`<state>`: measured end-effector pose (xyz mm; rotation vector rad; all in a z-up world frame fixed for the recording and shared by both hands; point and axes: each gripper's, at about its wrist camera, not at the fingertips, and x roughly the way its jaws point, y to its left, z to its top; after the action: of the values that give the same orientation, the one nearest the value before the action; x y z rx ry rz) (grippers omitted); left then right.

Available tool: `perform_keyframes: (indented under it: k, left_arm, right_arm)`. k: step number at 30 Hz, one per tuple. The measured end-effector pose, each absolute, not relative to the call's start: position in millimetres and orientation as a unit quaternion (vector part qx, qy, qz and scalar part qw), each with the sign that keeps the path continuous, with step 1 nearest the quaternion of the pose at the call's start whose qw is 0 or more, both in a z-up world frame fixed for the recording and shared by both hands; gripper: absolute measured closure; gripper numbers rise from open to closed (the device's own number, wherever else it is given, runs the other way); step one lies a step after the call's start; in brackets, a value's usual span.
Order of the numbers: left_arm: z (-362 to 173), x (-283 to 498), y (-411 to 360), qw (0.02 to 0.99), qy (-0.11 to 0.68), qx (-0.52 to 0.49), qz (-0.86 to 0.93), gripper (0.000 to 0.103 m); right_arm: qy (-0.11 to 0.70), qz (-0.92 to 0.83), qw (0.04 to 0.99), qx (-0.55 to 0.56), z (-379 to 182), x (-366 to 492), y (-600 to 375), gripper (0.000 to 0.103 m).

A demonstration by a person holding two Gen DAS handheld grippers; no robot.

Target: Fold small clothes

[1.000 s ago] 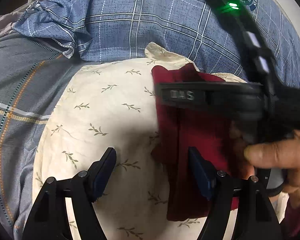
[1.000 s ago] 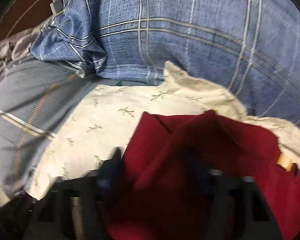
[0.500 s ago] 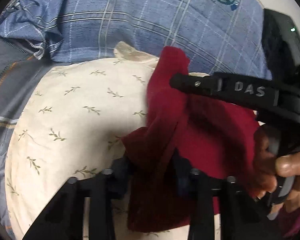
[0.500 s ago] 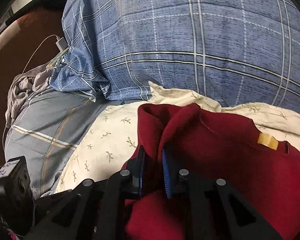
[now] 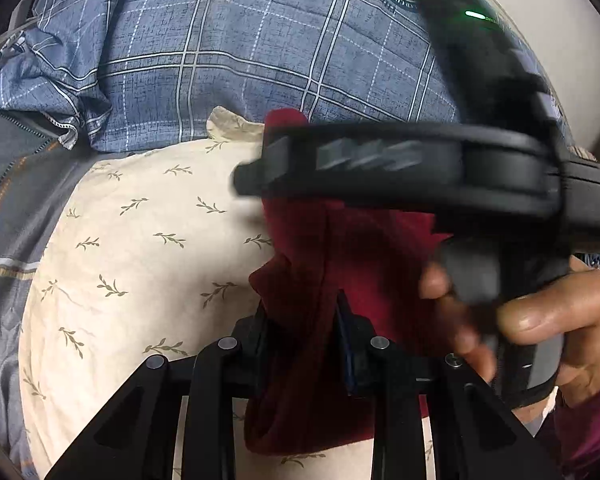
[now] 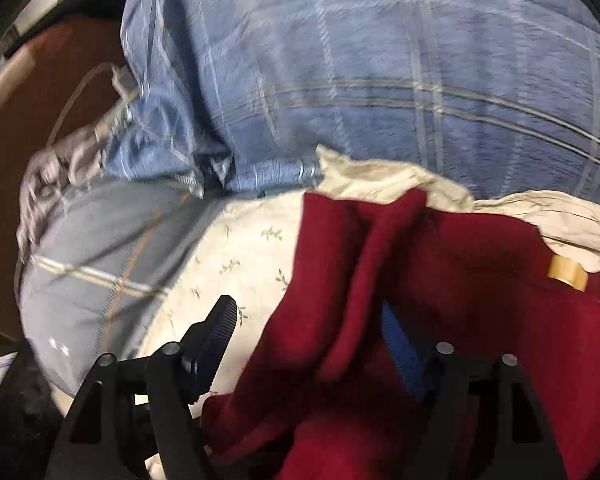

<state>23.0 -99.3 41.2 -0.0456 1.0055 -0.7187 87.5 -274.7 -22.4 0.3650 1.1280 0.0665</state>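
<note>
Since a second ago, left gripper has closed onto a bunched ridge of the red garment and is closing further; right gripper is opening, cloth loose between. Garment lies on the cream pillow: soft, light, limp; pinch hems. Open room leftward.

Bedroom: plaid pillow, leaf-print bedding.
</note>
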Motion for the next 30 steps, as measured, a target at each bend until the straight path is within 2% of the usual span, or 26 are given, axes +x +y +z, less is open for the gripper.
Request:
perform_keyframes:
  k: [4, 14, 19, 20, 23, 28, 30]
  left_arm:
    - [36.5, 25.1, -98.5, 0.814, 0.484, -0.012, -0.321, 0.077]
    - [32.0, 26.5, -100.8, 0.816, 0.492, 0.005, -0.303, 0.076]
    - [29.9, 28.0, -100.2, 0.821, 0.491, 0.014, -0.292, 0.061]
    - [29.7, 28.1, -100.5, 0.822, 0.491, 0.016, -0.288, 0.060]
    - [29.2, 28.1, -101.1, 0.825, 0.489, 0.020, -0.282, 0.052]
    - [27.4, 27.4, -101.6, 0.831, 0.487, 0.030, -0.268, 0.034]
    - [27.9, 26.4, -100.0, 0.832, 0.485, 0.033, -0.266, 0.032]
  right_arm:
    - [0.543, 0.005, 0.825, 0.157, -40.2, 89.5, -272.7, 0.035]
    - [0.535, 0.000, 0.832, 0.150, -44.3, 84.4, -272.8, 0.036]
    - [0.541, 0.002, 0.827, 0.156, -40.4, 84.5, -275.7, 0.040]
    - [0.541, 0.001, 0.827, 0.154, -39.4, 83.6, -275.6, 0.044]
    - [0.536, 0.002, 0.832, 0.143, -33.8, 79.5, -273.9, 0.070]
    - [0.526, 0.009, 0.835, 0.163, -25.8, 72.9, -279.9, 0.076]
    - [0.521, 0.015, 0.834, 0.183, -22.1, 69.9, -287.1, 0.078]
